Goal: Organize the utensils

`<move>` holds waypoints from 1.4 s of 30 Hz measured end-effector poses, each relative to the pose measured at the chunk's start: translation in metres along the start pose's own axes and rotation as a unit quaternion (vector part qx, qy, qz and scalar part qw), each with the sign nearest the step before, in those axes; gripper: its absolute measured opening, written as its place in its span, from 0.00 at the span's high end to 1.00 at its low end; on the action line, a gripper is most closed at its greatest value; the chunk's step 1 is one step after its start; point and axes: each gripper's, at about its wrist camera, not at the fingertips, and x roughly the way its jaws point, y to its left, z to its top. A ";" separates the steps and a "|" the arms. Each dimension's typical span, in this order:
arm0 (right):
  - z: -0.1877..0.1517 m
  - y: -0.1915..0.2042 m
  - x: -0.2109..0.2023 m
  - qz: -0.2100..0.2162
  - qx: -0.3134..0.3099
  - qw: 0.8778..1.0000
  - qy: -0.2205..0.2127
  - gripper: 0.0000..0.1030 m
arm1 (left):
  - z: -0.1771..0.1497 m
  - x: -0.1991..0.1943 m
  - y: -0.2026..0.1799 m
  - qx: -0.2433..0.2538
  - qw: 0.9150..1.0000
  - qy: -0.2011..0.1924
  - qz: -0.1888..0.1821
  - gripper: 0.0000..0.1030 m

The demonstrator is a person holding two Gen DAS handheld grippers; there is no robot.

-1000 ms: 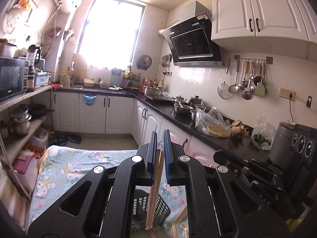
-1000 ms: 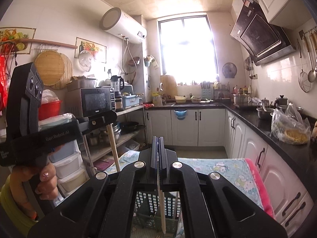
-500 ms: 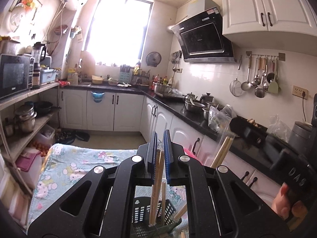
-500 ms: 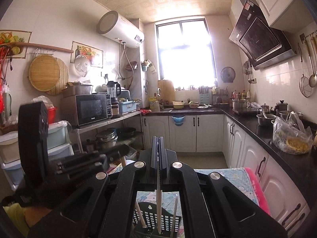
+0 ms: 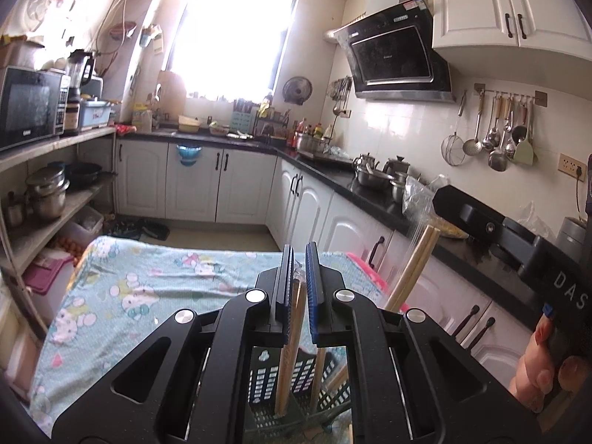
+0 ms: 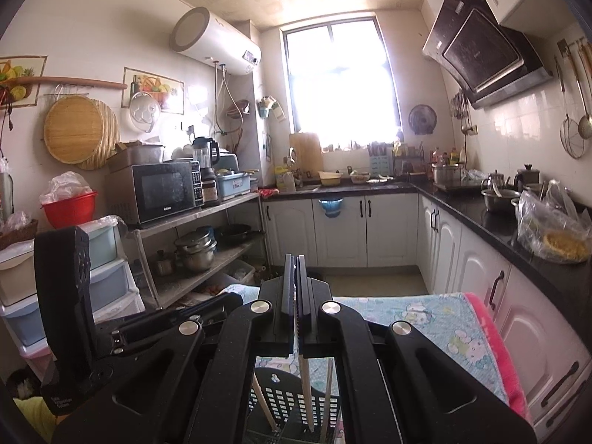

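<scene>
Below both wrists, basket (image 5: 296, 388): left hand-held gripper (image 5: 299, 288) clamps chopsticks (image 5: 290, 351), right hand-held gripper (image 6: 296, 296) clamps one chopstick (image 6: 306, 388), lower ends hanging inside basket.

wooden chopsticks (image 5: 290, 351), perforated plastic basket (image 5: 296, 381)

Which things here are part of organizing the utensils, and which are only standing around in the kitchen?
Part of the job:
- left gripper, shut on wooden chopsticks
- right gripper, shut on a pale chopstick
- dark perforated basket below them

Only standing around:
- microwave
- hanging ladles
- steel pots
- bagged food
</scene>
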 end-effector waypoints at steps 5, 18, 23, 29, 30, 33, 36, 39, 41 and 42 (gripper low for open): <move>-0.012 -0.001 0.010 -0.001 0.009 1.000 0.012 0.99 | -0.012 0.006 0.003 -0.002 1.000 0.012 0.003 0.96; -0.038 -0.006 0.025 -0.004 0.024 0.999 0.034 0.98 | -0.033 0.011 0.012 -0.003 0.999 0.030 0.015 0.96; -0.047 -0.007 0.026 -0.011 0.026 0.999 0.044 0.98 | -0.039 0.010 0.017 -0.011 0.999 0.037 0.017 0.96; -0.055 -0.012 0.023 -0.020 0.032 0.998 0.052 0.85 | -0.042 0.006 0.022 -0.021 0.999 0.040 0.020 0.87; -0.056 -0.013 0.022 -0.022 0.033 0.998 0.053 0.85 | -0.043 0.005 0.022 -0.021 0.999 0.041 0.021 0.81; -0.058 -0.016 0.020 -0.025 0.039 0.998 0.053 0.82 | -0.045 -0.001 0.024 -0.025 0.999 0.041 0.022 0.72; -0.060 -0.018 0.017 -0.029 0.040 0.997 0.054 0.79 | -0.046 -0.004 0.024 -0.028 0.999 0.040 0.022 0.65; -0.062 -0.019 0.014 -0.030 0.040 0.997 0.056 0.74 | -0.047 -0.011 0.024 -0.028 0.999 0.037 0.023 0.57; -0.063 -0.019 0.013 -0.032 0.038 0.997 0.057 0.73 | -0.047 -0.014 0.023 -0.031 0.999 0.036 0.023 0.51; -0.063 -0.019 0.013 -0.033 0.038 0.997 0.057 0.73 | -0.046 -0.015 0.023 -0.033 0.999 0.036 0.021 0.47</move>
